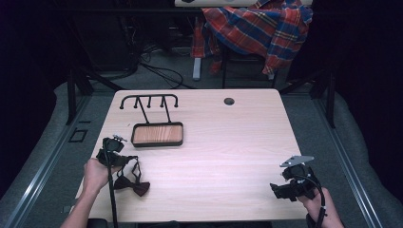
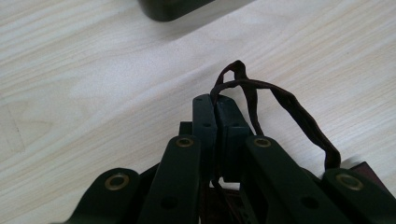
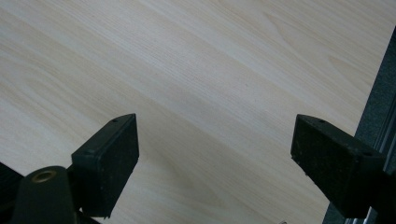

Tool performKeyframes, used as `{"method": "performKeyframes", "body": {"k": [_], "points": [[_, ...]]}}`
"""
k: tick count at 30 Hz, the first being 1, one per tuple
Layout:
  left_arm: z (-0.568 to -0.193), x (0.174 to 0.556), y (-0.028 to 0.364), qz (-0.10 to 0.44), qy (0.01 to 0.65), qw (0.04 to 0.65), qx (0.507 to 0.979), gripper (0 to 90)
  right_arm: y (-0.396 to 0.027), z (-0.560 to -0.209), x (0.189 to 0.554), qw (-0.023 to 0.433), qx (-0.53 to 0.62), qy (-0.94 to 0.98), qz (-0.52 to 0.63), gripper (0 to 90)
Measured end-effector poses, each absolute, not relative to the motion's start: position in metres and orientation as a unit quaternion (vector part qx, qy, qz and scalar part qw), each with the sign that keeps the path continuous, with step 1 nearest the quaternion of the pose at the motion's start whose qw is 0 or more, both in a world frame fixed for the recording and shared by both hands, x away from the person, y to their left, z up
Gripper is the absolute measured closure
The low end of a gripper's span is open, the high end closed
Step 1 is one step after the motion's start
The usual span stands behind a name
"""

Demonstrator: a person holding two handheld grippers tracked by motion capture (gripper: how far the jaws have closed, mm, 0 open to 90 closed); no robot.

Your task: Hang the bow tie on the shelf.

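**Bow tie strap pinched at desk's near-left corner**

Dark bow tie (image 1: 132, 185) lying flat on the desk (image 1: 228, 142), near the front-left edge, just right of the left hand (image 1: 95, 173). Long axis of the bow running left to right across the high view, slightly tilted, right wing lower and nearer the desk's front edge. Thin strap (image 1: 134, 166) looping up from the bow toward the far side, ending at the left tongs (image 1: 114, 159).

Left tongs (image 2: 219, 116) pressed together on the strap (image 2: 280, 102); in the left gripper view, seen clamped at the tips, the loose loop bulging out past the tips and curving back down the right side to a dark red corner of the bow (image 2: 369, 170) at the lower right edge. Twist and rumpled weave of the strap legible here; from the high view just a thin dark line.

Wooden tray (image 1: 157, 134) with black rim just beyond the left tongs, carrying a black hook rack (image 1: 148, 100) leaning back toward the far edge. Only a dark corner of that tray (image 2: 173, 7) visible at the top of the left gripper view.

Right tongs (image 1: 280, 190) near the front-right corner, well apart from the bow tie. Right gripper view: tongs (image 3: 215, 154) spread wide over bare wood, nothing between; desk edge at right.

Plaid shirt (image 1: 259, 26) draped beyond the desk, caught from the high view.
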State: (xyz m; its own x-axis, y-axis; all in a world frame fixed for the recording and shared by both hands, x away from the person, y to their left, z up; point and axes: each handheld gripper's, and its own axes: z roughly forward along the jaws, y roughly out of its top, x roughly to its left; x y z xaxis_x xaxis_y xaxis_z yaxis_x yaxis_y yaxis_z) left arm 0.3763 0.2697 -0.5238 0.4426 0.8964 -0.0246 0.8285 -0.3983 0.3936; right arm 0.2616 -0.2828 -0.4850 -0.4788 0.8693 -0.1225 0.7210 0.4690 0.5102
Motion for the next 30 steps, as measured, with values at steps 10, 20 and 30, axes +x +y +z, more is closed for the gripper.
{"method": "performKeyframes", "body": {"k": [10, 20, 30], "points": [[-0.511, 0.368, 0.273, 0.116, 0.520, 0.206, 0.821, 88.1, -0.282, -0.485, 0.262, 0.186, 0.473, 0.839, 0.195, 14.9], [-0.499, 0.363, 0.279, 0.126, 0.521, 0.230, 0.812, 88.2, -0.282, -0.485, 0.262, 0.187, 0.472, 0.840, 0.193, 14.9], [-0.486, 0.356, 0.280, 0.138, 0.516, 0.245, 0.809, 88.3, -0.282, -0.485, 0.262, 0.187, 0.468, 0.841, 0.196, 14.9]]}}
